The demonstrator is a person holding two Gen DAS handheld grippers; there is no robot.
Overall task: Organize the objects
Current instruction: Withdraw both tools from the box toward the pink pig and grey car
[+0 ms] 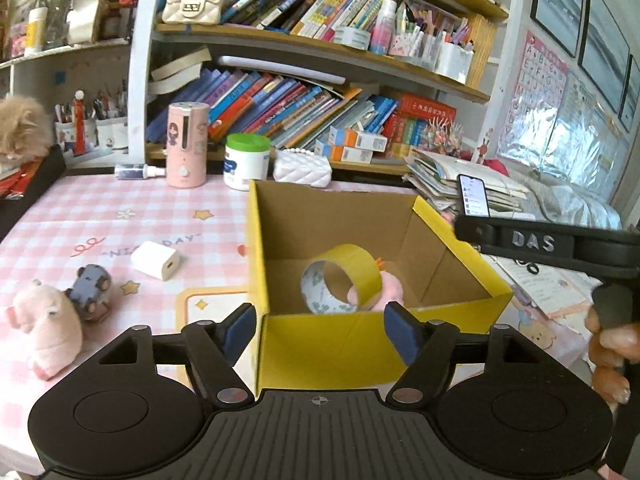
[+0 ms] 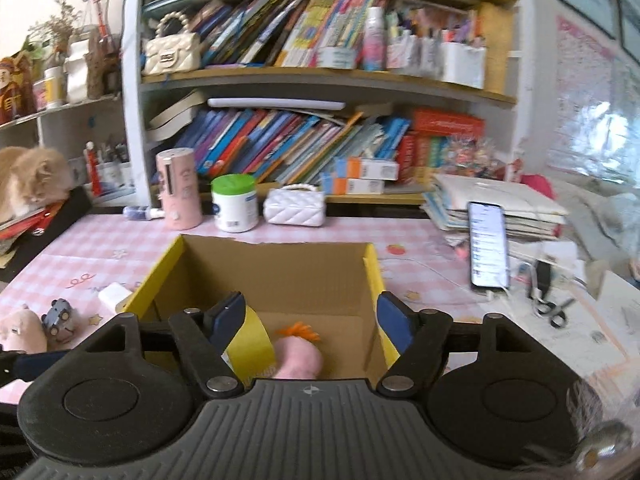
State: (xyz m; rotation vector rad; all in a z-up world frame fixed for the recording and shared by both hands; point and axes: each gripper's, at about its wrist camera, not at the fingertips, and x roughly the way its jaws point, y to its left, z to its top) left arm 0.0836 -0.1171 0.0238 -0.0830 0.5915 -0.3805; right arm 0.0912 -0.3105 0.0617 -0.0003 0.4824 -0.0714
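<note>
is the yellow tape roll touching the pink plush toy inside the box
Touching. In the left wrist view the tape roll leans against the pink plush toy on the cardboard box floor, with no gap visible between them.

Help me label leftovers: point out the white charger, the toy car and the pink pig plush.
white charger (image 1: pixel 155 260), left wrist view, top face.
toy car (image 1: pixel 91 292), left wrist view, roof.
pink pig plush (image 1: pixel 44 320), left wrist view, body.

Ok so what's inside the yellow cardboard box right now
Inside the yellow cardboard box stands a yellow tape roll on edge, with a pink plush toy behind it. The roll hides most of the toy, and the near wall hides the floor.
</note>
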